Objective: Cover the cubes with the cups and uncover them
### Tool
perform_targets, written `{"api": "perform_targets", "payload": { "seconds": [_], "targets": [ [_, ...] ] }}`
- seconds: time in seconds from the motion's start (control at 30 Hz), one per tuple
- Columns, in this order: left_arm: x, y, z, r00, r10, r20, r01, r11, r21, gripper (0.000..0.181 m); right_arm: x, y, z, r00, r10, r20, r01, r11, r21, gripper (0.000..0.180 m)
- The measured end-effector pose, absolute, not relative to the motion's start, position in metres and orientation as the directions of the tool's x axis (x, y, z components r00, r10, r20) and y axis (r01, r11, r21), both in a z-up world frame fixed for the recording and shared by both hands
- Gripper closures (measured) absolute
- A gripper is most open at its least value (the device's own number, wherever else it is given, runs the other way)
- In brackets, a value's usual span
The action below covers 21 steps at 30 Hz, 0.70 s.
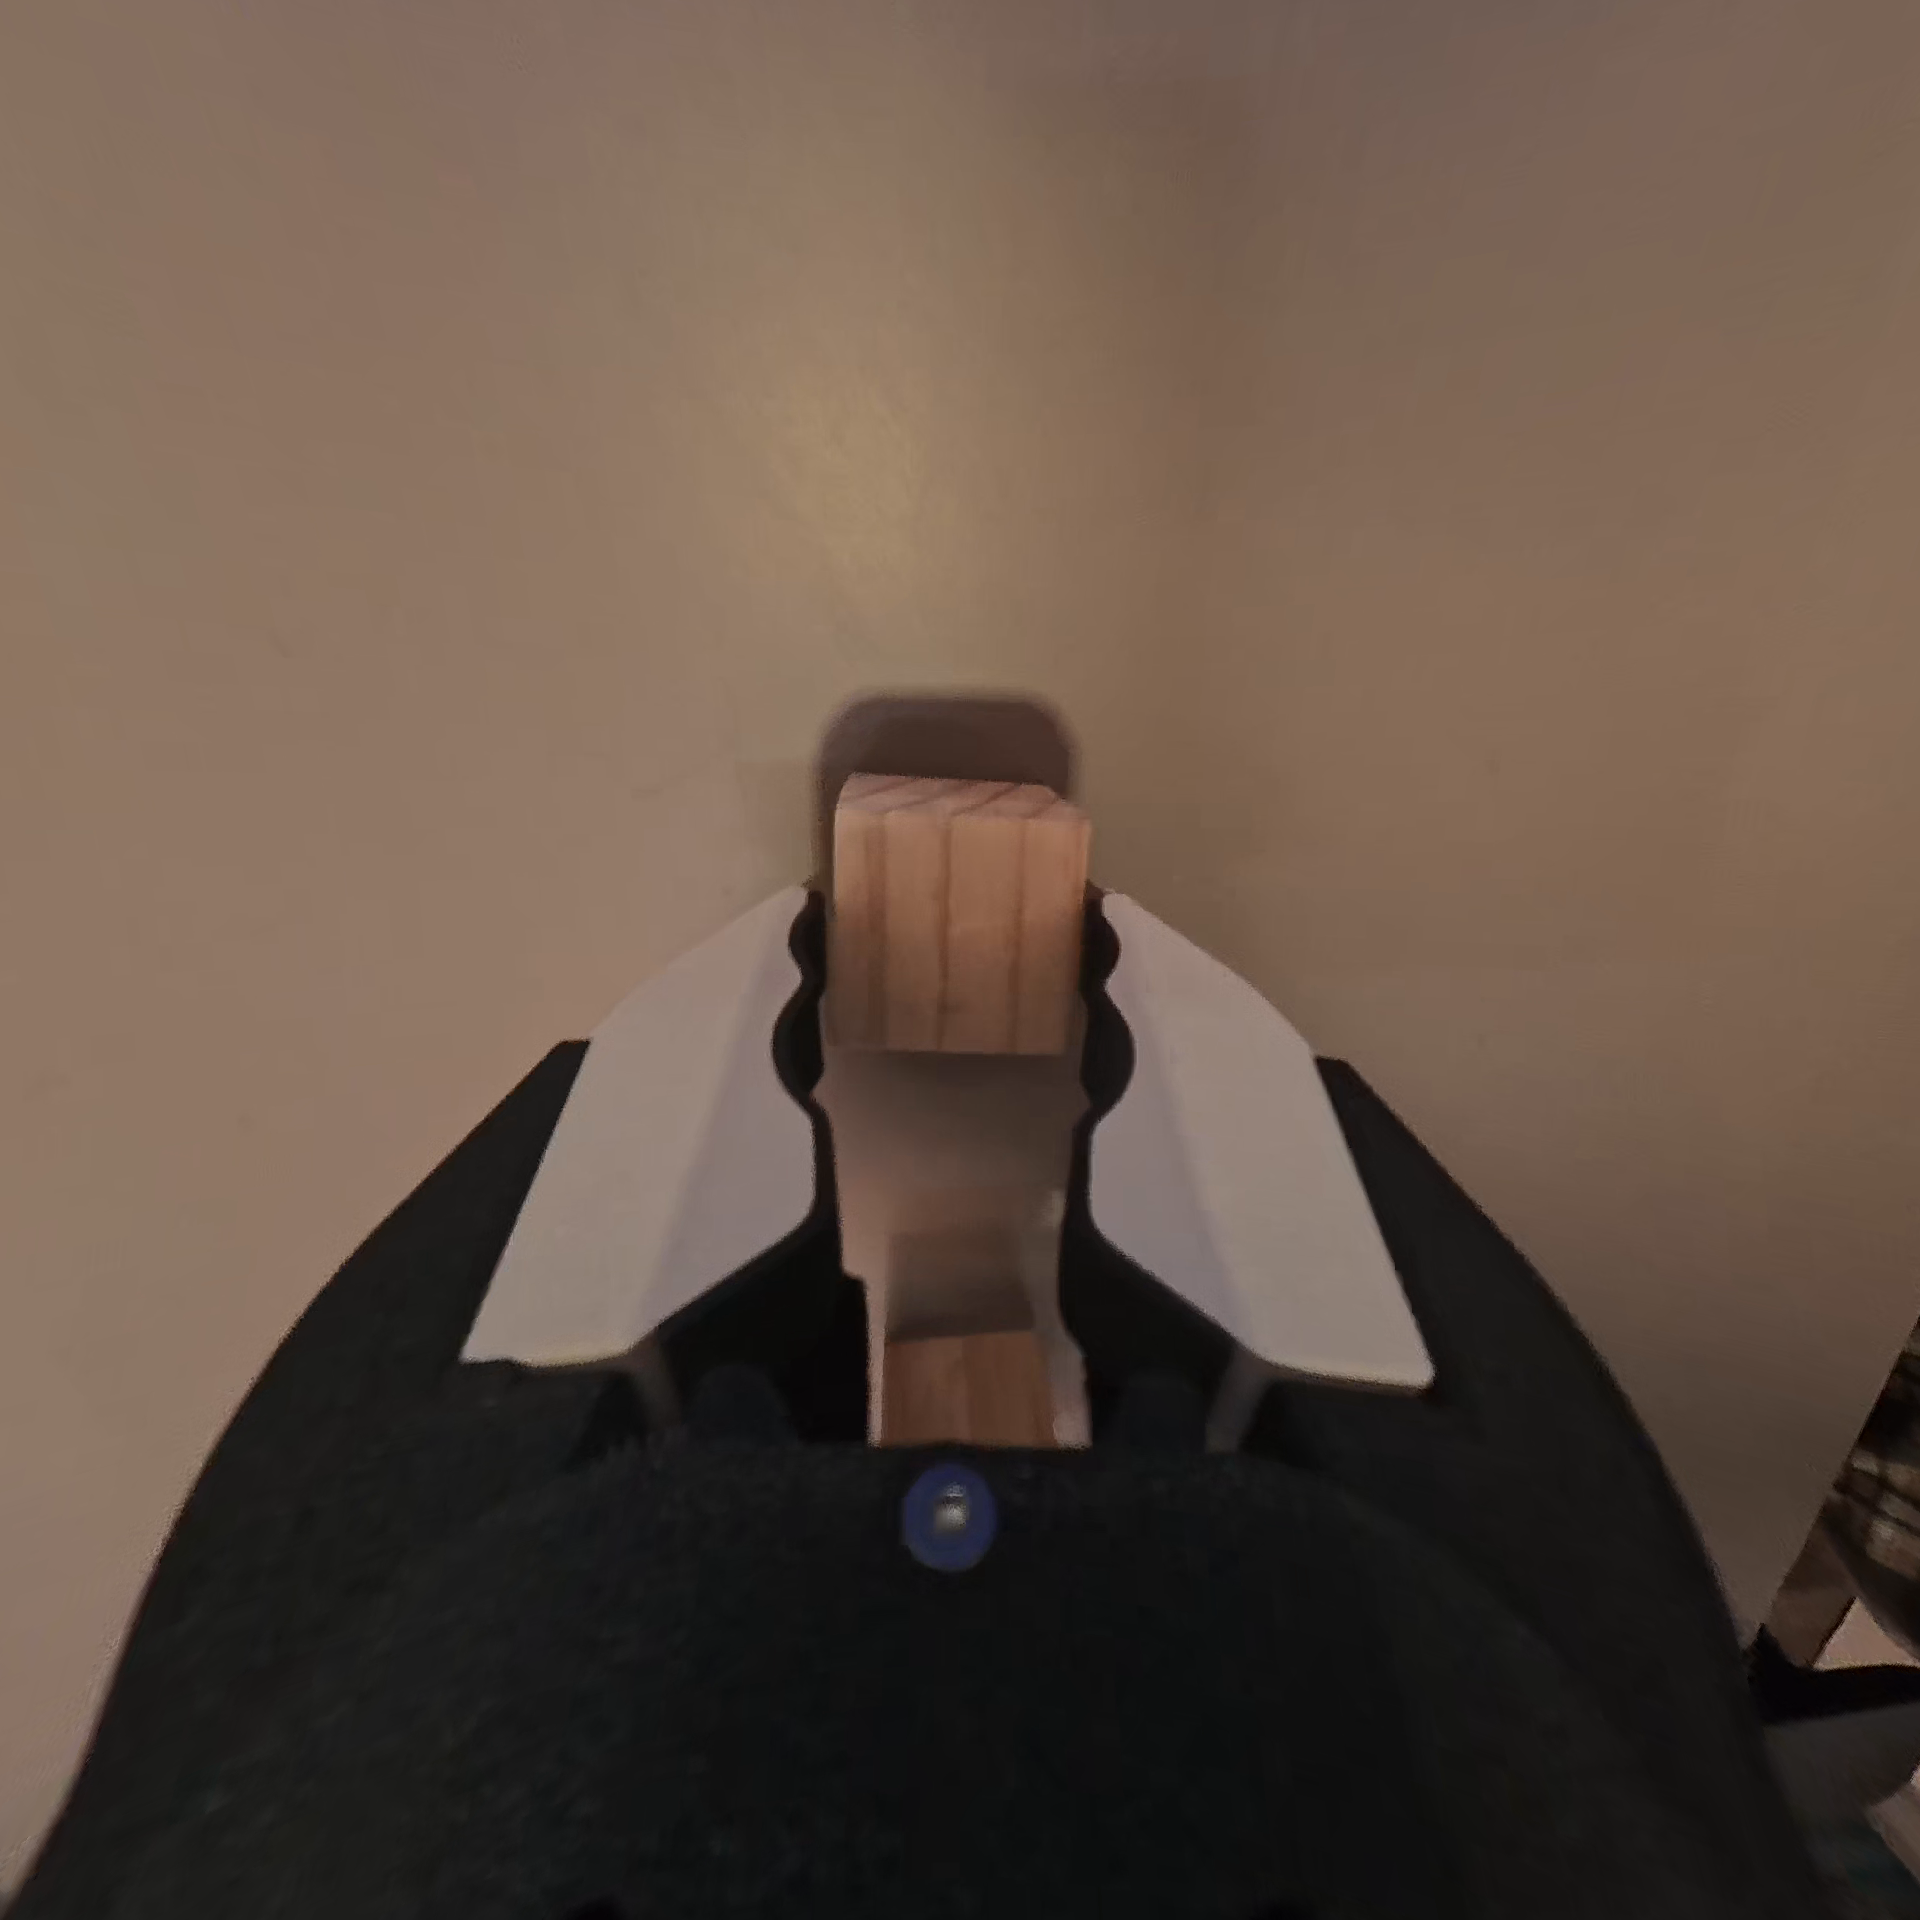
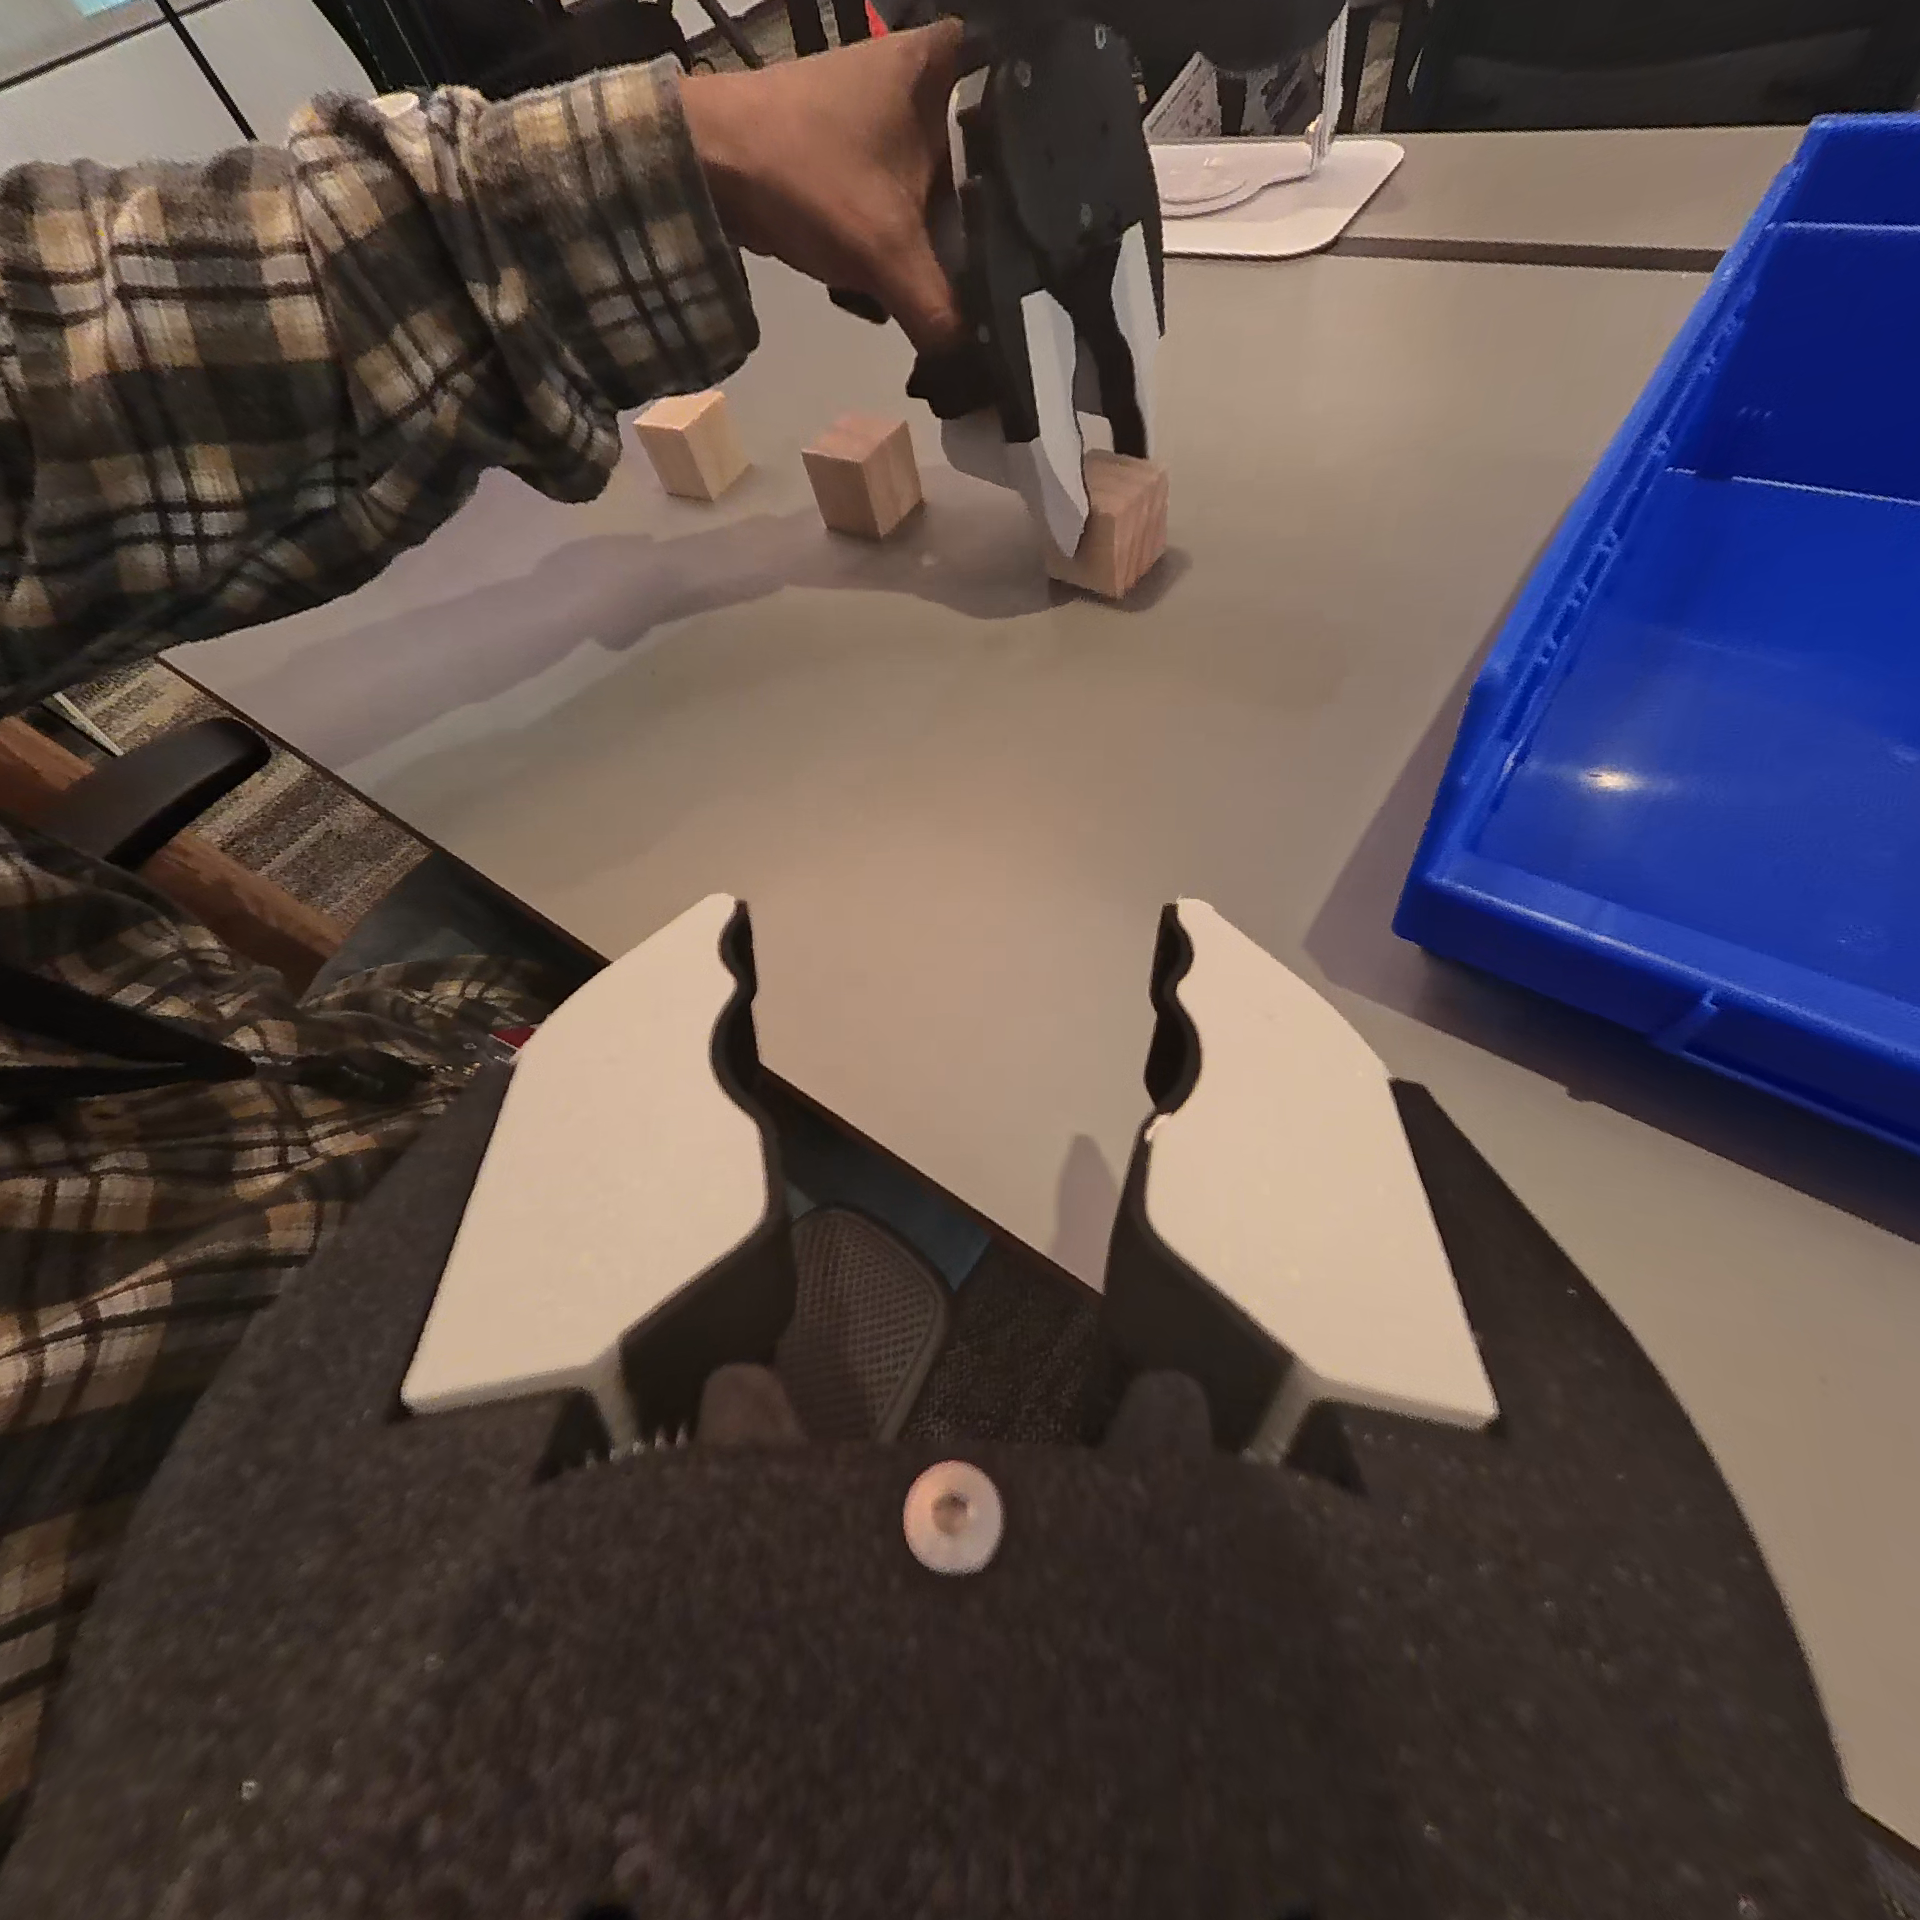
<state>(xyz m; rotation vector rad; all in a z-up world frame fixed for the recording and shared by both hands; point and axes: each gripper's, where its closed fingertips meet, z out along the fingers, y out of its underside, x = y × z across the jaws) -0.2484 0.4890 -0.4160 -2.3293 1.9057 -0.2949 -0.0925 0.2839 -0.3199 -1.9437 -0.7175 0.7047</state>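
The left gripper [image 1: 954, 961] points steeply down at the grey table [image 1: 416, 520], its white fingers [image 1: 686, 1122] closed against the two sides of a pale wooden cube [image 1: 958, 935]. In the left wrist view the cube fills the gap between the ribbed black pads, and its shadow sits just beyond it on the table. The right wrist view shows the same gripper [image 2: 1091, 488] from farther off, held by a hand [image 2: 831, 177] in a plaid sleeve [image 2: 343, 312]; the held cube [image 2: 1117, 530] looks to be resting on the table [image 2: 935, 779], though contact underneath is hard to confirm from this angle.

Two more cubes stand to its left in a rough row: the middle cube [image 2: 862, 473] near it, and the left cube [image 2: 694, 445] a little farther on, partly under the sleeve. All three are apart from one another.

The right gripper [image 2: 956, 935] hovers over the near edge of the table with its fingers [image 2: 623, 1122] spread wide and nothing between them. To the right lies a blue plastic bin [image 2: 1662, 727] with inner dividers. At the far side a white flat base [image 2: 1278, 197] lies on the table.
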Motion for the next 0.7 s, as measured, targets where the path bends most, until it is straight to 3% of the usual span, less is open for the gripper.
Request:
{"api": "perform_targets", "payload": {
  "seconds": [0.17,0.3,0.47,0.57,0.7],
  "targets": [
    [-0.251,0.496,-0.403,0.240,-0.969,0.056,-0.934,-0.247,-0.257,0.090,-0.094,0.284,-0.315,0.663,0.727,-0.178,0.195,-0.397,-0.897,0.105],
    [-0.280,0.499,-0.342,0.296,-0.955,0.025,-0.876,-0.281,-0.392,0.084,-0.098,0.283,-0.312,0.654,0.737,-0.171,0.190,-0.378,-0.906,0.105],
    [-0.402,0.500,-0.233,0.459,-0.883,-0.104,-0.784,-0.346,-0.516,0.095,-0.114,0.287,-0.312,0.620,0.763,-0.181,0.183,-0.366,-0.913,0.106],
    [-0.526,0.489,-0.201,0.584,-0.782,-0.220,-0.772,-0.450,-0.450,0.111,-0.127,0.288,-0.313,0.598,0.782,-0.179,0.191,-0.355,-0.915,0.106],
    [-0.675,0.450,-0.201,0.731,-0.645,-0.223,-0.676,-0.640,-0.367,0.130,-0.143,0.291,-0.316,0.569,0.799,-0.194,0.194,-0.360,-0.912,0.106]
  ]
}}
